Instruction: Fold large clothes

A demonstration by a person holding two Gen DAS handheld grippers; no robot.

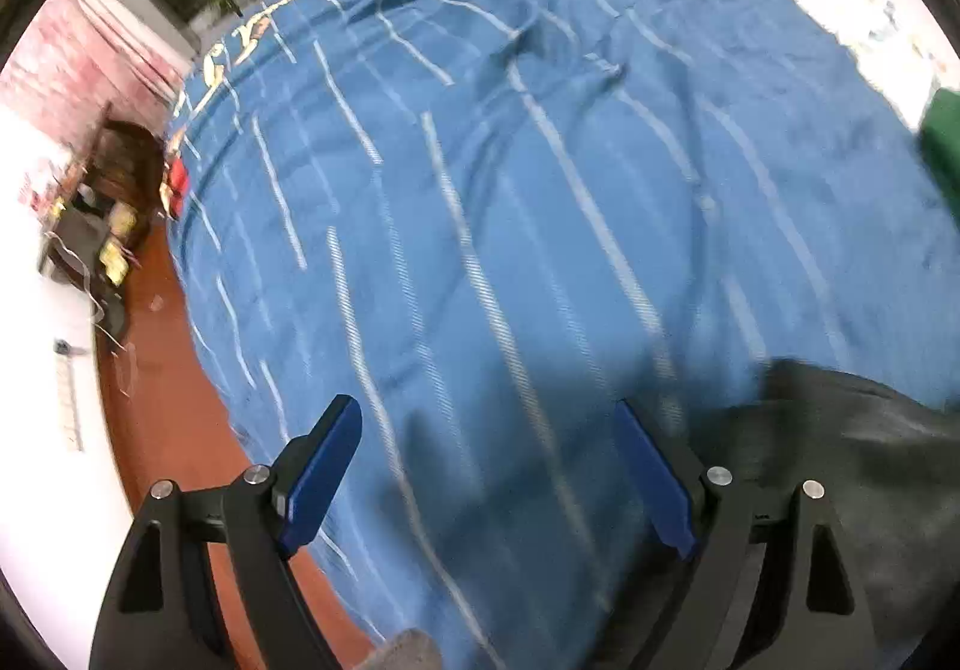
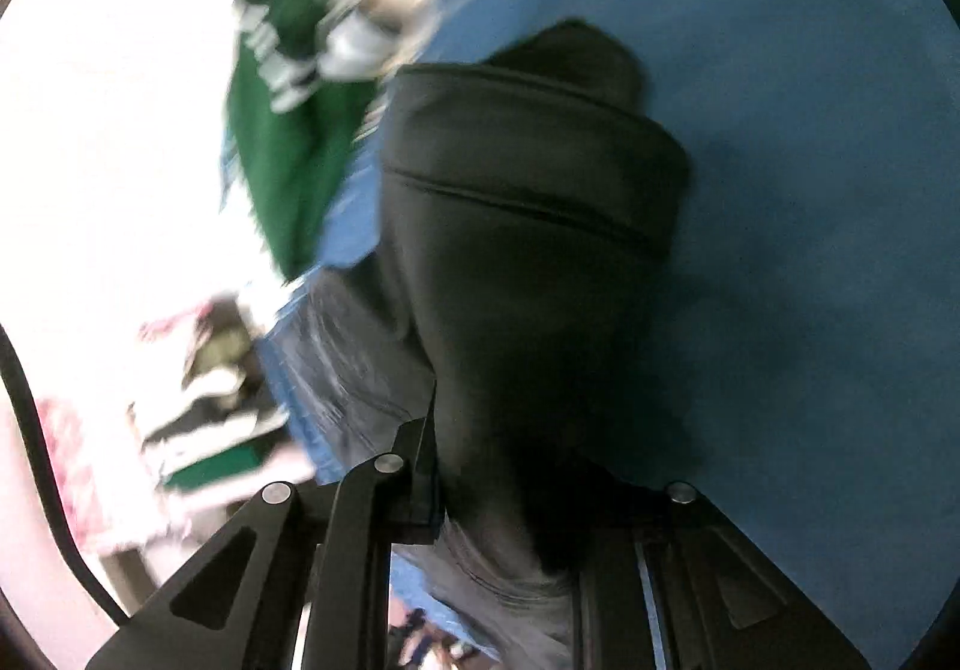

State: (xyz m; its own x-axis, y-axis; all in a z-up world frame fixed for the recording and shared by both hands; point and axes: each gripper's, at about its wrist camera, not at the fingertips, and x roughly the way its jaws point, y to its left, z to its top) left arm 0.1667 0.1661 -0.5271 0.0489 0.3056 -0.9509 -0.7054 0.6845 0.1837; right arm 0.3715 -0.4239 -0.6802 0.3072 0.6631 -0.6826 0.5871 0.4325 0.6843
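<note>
Black garment (image 2: 516,226) bunched and clamped in closed right gripper (image 2: 498,496), trailing straight ahead over blue bedspread (image 2: 810,190). Left gripper (image 1: 486,466) wide open, empty; garment's edge (image 1: 840,430) just right of its fingers.

left wrist: high, looking across blue bedspread (image 1: 510,190) | right wrist: close on black garment (image 2: 510,250) | shared: both

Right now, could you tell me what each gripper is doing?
Left gripper: open, holding nothing.
Right gripper: shut on the black garment.
</note>
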